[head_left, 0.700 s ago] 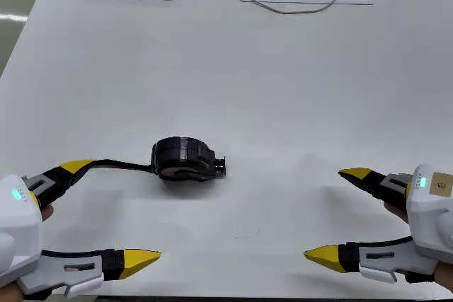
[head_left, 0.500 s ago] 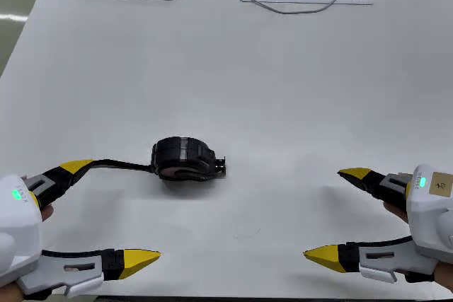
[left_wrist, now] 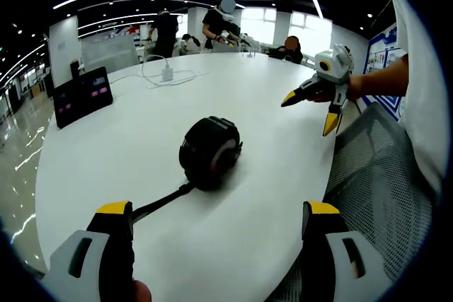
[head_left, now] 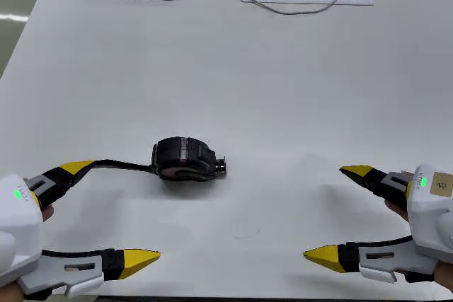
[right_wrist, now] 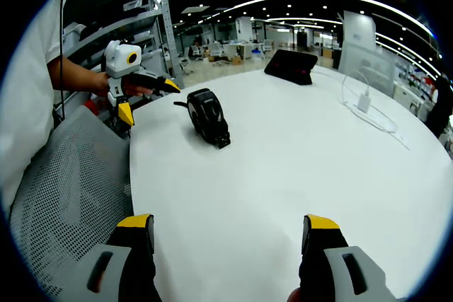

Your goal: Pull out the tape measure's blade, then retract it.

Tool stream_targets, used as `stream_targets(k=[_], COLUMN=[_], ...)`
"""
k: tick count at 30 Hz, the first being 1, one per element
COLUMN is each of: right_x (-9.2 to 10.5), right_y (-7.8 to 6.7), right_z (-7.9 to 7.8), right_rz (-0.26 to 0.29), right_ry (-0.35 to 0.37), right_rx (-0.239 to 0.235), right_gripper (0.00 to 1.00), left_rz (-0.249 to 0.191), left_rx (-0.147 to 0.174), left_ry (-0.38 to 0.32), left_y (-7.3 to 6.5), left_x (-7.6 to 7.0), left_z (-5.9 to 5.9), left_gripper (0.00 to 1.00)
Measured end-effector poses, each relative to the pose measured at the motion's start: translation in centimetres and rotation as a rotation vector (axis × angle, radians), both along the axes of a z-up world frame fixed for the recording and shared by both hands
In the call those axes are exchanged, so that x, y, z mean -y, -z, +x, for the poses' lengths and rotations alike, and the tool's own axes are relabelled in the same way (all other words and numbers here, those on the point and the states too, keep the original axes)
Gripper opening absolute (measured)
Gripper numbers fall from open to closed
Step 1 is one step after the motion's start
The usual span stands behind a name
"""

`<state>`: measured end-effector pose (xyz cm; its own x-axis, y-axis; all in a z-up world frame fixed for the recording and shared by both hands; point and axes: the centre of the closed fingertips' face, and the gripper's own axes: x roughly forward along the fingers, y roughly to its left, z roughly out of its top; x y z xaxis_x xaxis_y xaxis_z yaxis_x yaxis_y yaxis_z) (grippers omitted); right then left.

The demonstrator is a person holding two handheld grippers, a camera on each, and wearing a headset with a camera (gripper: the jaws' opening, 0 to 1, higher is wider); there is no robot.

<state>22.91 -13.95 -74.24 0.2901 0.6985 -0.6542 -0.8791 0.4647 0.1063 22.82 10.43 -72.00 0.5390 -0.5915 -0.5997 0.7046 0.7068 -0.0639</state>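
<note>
A black, round-cased tape measure [head_left: 182,159] lies left of centre on the white table [head_left: 297,83], its blade wound in. Nothing of the task looks done — both pulling and retracting are left. At the near edge, the left gripper [head_left: 122,210] and right gripper [head_left: 324,211] gape wide — each empty, well apart from the case.

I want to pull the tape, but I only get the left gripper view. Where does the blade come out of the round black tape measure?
Observer: On its far side from you. The small dark end hook sticks out of the round black tape measure, facing the yellow-tipped right gripper.
Operator: Is any blade out yet?
Observer: No. In the right gripper view the end hook sits right against the case.
</note>
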Motion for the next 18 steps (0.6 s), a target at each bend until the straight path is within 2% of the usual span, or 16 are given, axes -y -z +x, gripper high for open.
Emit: stream_targets(k=[5,18], right_x=[-0.01,-0.08], right_y=[-0.03,0.0], right_z=[0.0,-0.02], right_rz=[0.002,0.001], right_ry=[-0.001,-0.005], right_rx=[0.0,-0.002], right_gripper=[0.85,0.83], left_rz=[0.001,0.009], left_rx=[-0.008,0.003], left_ry=[-0.008,-0.004], left_y=[0.0,-0.07], left_x=[-0.12,-0.33], left_z=[-0.03,0.11], left_gripper=[0.91,0.88])
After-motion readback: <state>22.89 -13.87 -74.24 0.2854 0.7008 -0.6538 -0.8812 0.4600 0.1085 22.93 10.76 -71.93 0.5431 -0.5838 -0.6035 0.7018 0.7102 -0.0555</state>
